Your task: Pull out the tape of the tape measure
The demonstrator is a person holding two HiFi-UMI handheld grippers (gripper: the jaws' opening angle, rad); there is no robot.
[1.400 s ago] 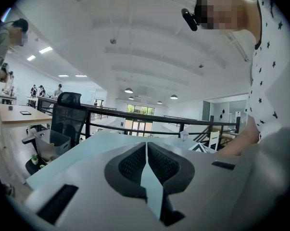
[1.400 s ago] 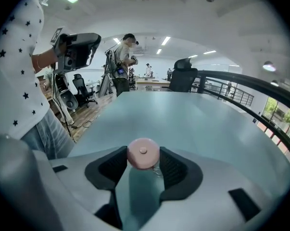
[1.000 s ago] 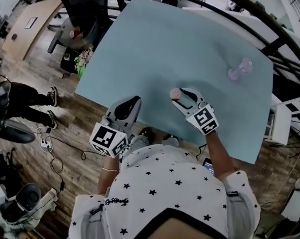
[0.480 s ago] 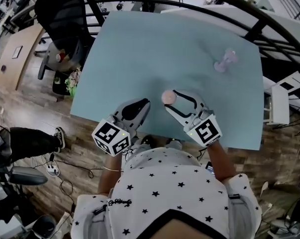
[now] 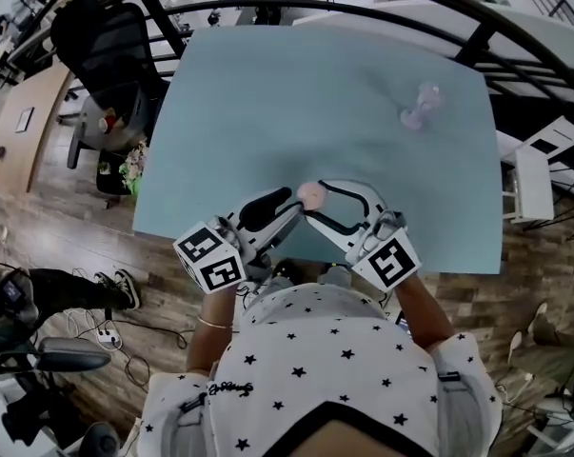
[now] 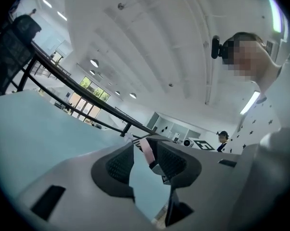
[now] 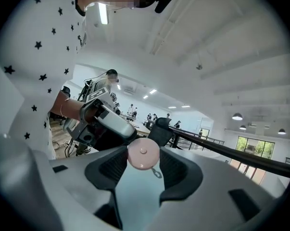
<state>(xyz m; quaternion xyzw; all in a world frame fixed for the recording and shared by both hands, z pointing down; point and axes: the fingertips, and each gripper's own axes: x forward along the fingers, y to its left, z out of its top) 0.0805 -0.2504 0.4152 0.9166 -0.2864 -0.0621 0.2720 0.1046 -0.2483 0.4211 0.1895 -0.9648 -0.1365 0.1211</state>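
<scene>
Round pink tape measure [image 5: 310, 194] [image 7: 143, 153]: plain pale pink disc, no print, with a small dark grey ring under it
Flat rectangular table top [image 5: 344, 93]: even pale blue, no pattern
Small dumbbell-shaped object [image 5: 415, 108] on the table: translucent lilac-pink
Person's short-sleeved shirt [image 5: 325, 350]: white, scattered with small black stars
Plank floor [image 5: 77, 246]: mid-brown wood, streaked in darker and lighter boards
Swivel office chair [image 5: 87, 27]: black
Curved metal railing [image 5: 515, 31]: black
</scene>
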